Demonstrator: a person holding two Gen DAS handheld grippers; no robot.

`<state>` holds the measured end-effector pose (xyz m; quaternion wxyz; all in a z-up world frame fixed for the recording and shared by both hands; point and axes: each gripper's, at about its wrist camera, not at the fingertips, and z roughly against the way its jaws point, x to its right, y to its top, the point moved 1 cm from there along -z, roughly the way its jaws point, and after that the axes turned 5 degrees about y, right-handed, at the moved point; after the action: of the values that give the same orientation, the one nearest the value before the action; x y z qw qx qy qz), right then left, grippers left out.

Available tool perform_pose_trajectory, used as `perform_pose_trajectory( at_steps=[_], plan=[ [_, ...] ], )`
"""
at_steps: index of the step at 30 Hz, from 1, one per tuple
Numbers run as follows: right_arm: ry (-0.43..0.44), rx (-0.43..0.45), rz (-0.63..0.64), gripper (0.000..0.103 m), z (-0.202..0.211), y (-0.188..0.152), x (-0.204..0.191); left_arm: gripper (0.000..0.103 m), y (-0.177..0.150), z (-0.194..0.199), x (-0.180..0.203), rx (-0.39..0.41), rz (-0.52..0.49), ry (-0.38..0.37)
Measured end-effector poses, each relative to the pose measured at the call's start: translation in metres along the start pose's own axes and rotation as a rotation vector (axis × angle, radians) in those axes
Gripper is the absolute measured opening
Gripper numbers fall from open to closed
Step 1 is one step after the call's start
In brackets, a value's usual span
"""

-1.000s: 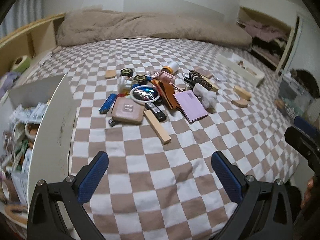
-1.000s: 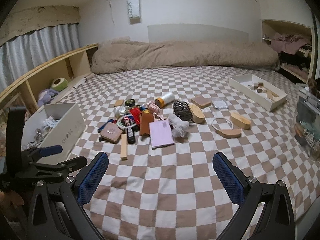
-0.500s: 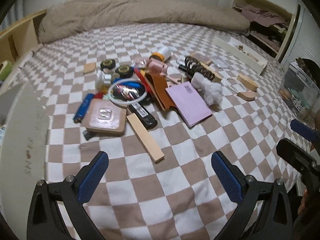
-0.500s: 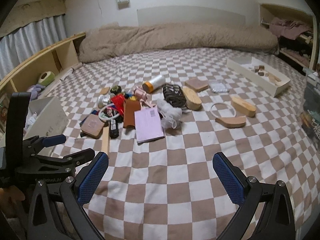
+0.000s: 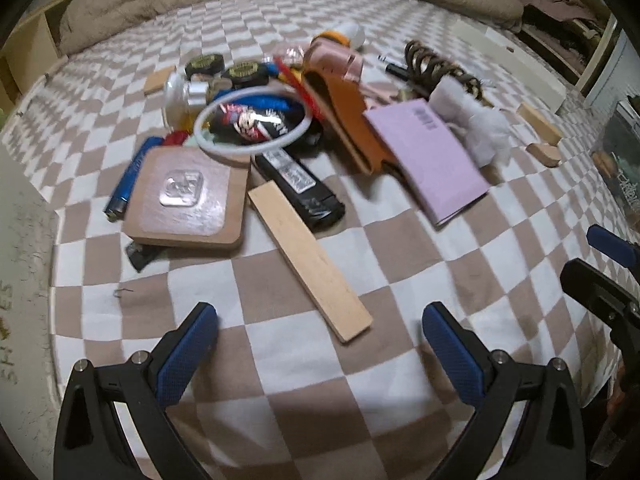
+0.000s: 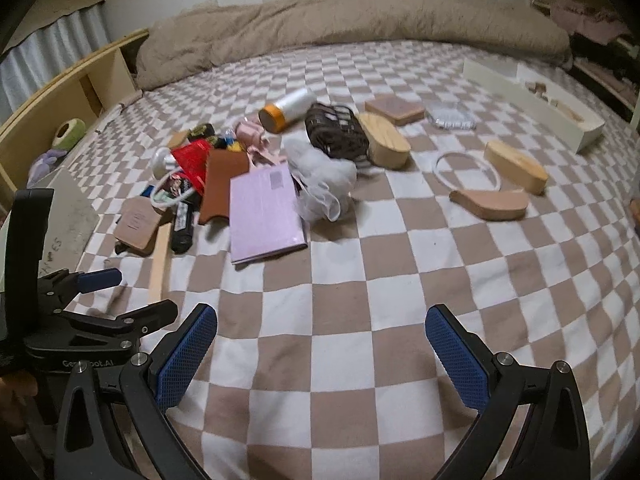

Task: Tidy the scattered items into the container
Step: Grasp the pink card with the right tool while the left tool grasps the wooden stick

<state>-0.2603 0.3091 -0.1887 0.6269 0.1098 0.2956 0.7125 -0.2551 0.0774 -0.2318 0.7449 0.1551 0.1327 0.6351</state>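
Scattered items lie in a pile on the checked bedspread. In the left wrist view a pale wooden strip (image 5: pixel 308 260) points toward my left gripper (image 5: pixel 318 318), which is open just short of the strip's near end. Behind it lie a brown square pad (image 5: pixel 186 200), a black bar (image 5: pixel 298 184), a white ring (image 5: pixel 252 120), a blue lighter (image 5: pixel 132 178) and a pink booklet (image 5: pixel 428 156). The white container (image 5: pixel 24 280) shows at the left edge. My right gripper (image 6: pixel 320 316) is open and empty over bare bedspread, well short of the pink booklet (image 6: pixel 264 212) and a white mesh puff (image 6: pixel 324 184).
Farther right lie wooden blocks (image 6: pixel 516 166), a thin white ring (image 6: pixel 466 170) and a long white tray (image 6: pixel 532 100). An orange-capped bottle (image 6: pixel 288 110) and a dark wire holder (image 6: pixel 336 132) sit behind the pile. A rolled duvet (image 6: pixel 340 28) lines the far side; shelves run along the left.
Both grippers have moved forward and lower toward the pile. The left one now sits close to the wooden strip's near end. Both stay open; no item has moved.
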Motion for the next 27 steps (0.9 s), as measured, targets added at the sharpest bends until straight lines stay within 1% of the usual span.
perform_pose_trajectory(
  at_steps=[2,9,14,16,19,21,23,25,27],
  plan=[
    [-0.002,-0.014,0.0,0.103,-0.007,0.003,0.002,0.103,-0.001,-0.006,-0.001,-0.009,-0.002,0.003],
    [-0.032,-0.023,0.011,0.103,-0.041,0.018,0.01,0.103,-0.006,-0.012,0.004,0.019,-0.078,0.034],
    [-0.052,-0.051,0.076,0.103,-0.065,0.015,0.009,0.103,-0.003,-0.015,0.005,0.024,-0.103,0.032],
    [-0.078,-0.048,0.133,0.103,-0.066,0.011,0.002,0.103,-0.002,-0.016,0.004,0.028,-0.105,0.024],
    [-0.041,-0.058,0.185,0.103,-0.065,0.007,-0.008,0.103,-0.003,-0.017,0.003,0.042,-0.097,0.016],
    [-0.065,-0.069,0.222,0.103,-0.07,0.006,-0.015,0.103,-0.006,-0.018,0.002,0.065,-0.076,0.012],
    [-0.07,-0.069,0.23,0.103,-0.071,0.008,-0.019,0.103,-0.007,-0.017,0.003,0.085,-0.072,0.016],
    [-0.059,-0.056,0.238,0.103,-0.072,0.01,-0.026,0.103,-0.007,-0.017,0.002,0.087,-0.065,0.015],
    [-0.071,-0.06,0.267,0.103,-0.076,0.009,-0.033,0.103,-0.007,-0.017,0.001,0.092,-0.063,0.015]
  ],
)
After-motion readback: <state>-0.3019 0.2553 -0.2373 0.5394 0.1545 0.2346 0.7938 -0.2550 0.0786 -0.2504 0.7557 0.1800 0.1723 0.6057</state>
